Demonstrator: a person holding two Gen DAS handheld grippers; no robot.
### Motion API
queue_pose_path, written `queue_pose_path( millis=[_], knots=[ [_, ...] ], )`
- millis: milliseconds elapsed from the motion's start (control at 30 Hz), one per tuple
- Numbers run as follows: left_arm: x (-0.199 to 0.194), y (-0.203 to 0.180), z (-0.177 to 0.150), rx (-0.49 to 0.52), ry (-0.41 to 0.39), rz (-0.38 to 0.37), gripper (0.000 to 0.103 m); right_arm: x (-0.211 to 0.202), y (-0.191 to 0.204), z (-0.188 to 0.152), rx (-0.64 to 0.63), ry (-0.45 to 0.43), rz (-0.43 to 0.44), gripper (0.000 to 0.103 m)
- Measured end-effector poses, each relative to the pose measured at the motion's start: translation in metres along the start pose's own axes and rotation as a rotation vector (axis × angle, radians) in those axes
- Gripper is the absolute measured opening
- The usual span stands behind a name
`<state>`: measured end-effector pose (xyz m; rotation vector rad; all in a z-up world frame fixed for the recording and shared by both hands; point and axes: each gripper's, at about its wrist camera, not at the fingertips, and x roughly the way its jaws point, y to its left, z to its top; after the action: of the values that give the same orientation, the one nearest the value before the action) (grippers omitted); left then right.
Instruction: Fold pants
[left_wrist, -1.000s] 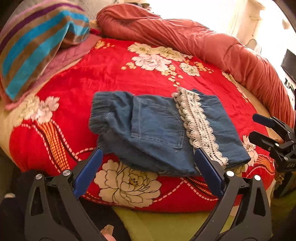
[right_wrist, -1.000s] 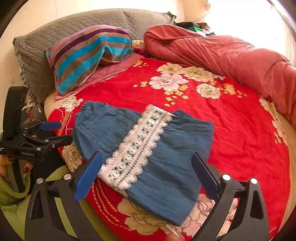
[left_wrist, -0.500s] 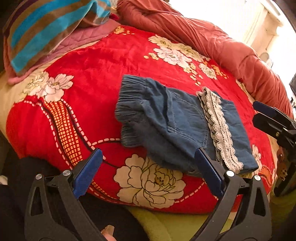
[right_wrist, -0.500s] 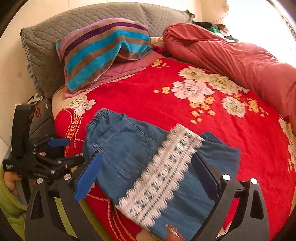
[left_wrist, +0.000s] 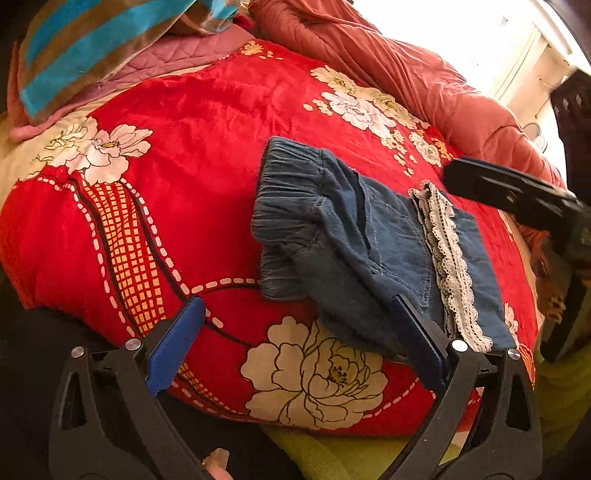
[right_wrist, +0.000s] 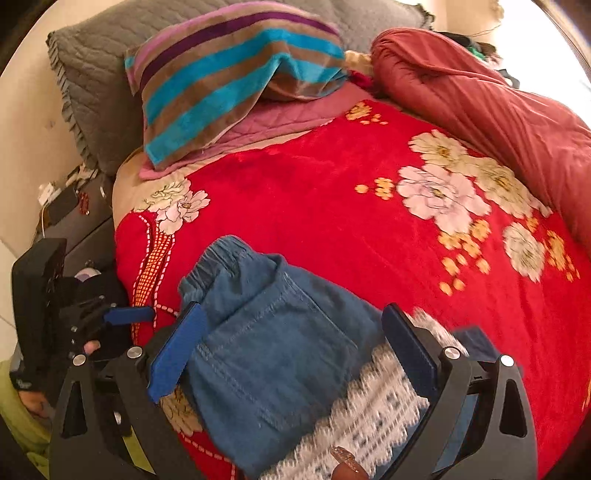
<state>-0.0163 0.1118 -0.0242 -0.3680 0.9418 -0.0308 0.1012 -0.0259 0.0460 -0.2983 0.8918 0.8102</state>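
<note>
Folded blue denim pants (left_wrist: 354, 243) with a white lace band (left_wrist: 448, 258) lie on the red floral blanket (left_wrist: 192, 155) near the bed's front edge; the elastic waistband points left. My left gripper (left_wrist: 295, 347) is open and empty, low at the bed edge, its right finger against the pants' near edge. My right gripper (right_wrist: 291, 350) is open, just above the pants (right_wrist: 273, 354) with the back pocket between its fingers. It also shows at the right of the left wrist view (left_wrist: 517, 195). The left gripper shows at the left of the right wrist view (right_wrist: 110, 317).
A striped pillow (right_wrist: 229, 70) on a grey pillow (right_wrist: 96, 81) lies at the bed's head. A rolled rust-red quilt (right_wrist: 498, 110) runs along the far side. A dark nightstand (right_wrist: 70, 218) stands left of the bed. A green sheet (left_wrist: 332, 454) hangs below the blanket.
Both grippers have swung left. The right gripper has come down close over the pants' pocket and lace. The pants lie as before, both grippers staying open.
</note>
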Motion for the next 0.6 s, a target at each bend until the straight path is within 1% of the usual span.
queue_pose_path(
  millis=[233, 300, 333, 367, 400, 433, 467, 500, 567, 600],
  knots=[
    [0.003, 0.003, 0.003, -0.004, -0.018, 0.0, 0.092, 0.043, 0.01, 0.022, -0.049, 0.077, 0.076, 0.096],
    [0.004, 0.004, 0.004, 0.004, -0.033, 0.001, 0.081, 0.057, 0.014, 0.026, -0.081, 0.1, 0.078, 0.096],
    [0.004, 0.004, 0.004, 0.006, -0.034, -0.007, 0.079, 0.063, 0.016, 0.028, -0.087, 0.111, 0.082, 0.096],
    [0.005, 0.005, 0.004, 0.005, -0.033, -0.013, 0.074, 0.067, 0.016, 0.029, -0.092, 0.121, 0.092, 0.096],
    [0.006, 0.006, 0.005, 0.003, -0.034, -0.024, 0.066, 0.074, 0.017, 0.03, -0.098, 0.135, 0.108, 0.096],
    [0.007, 0.006, 0.005, 0.0, -0.032, -0.039, 0.061, 0.079, 0.017, 0.031, -0.104, 0.147, 0.119, 0.096],
    [0.009, 0.007, 0.006, -0.006, -0.023, -0.064, 0.052, 0.085, 0.019, 0.032, -0.115, 0.165, 0.132, 0.095],
    [0.013, 0.009, 0.006, -0.018, -0.008, -0.085, 0.05, 0.091, 0.02, 0.032, -0.124, 0.18, 0.141, 0.095],
    [0.016, 0.011, 0.005, -0.029, 0.001, -0.096, 0.05, 0.101, 0.022, 0.033, -0.134, 0.21, 0.165, 0.094],
    [0.017, 0.013, 0.005, -0.039, 0.003, -0.108, 0.05, 0.105, 0.023, 0.033, -0.137, 0.219, 0.176, 0.092]
  ],
)
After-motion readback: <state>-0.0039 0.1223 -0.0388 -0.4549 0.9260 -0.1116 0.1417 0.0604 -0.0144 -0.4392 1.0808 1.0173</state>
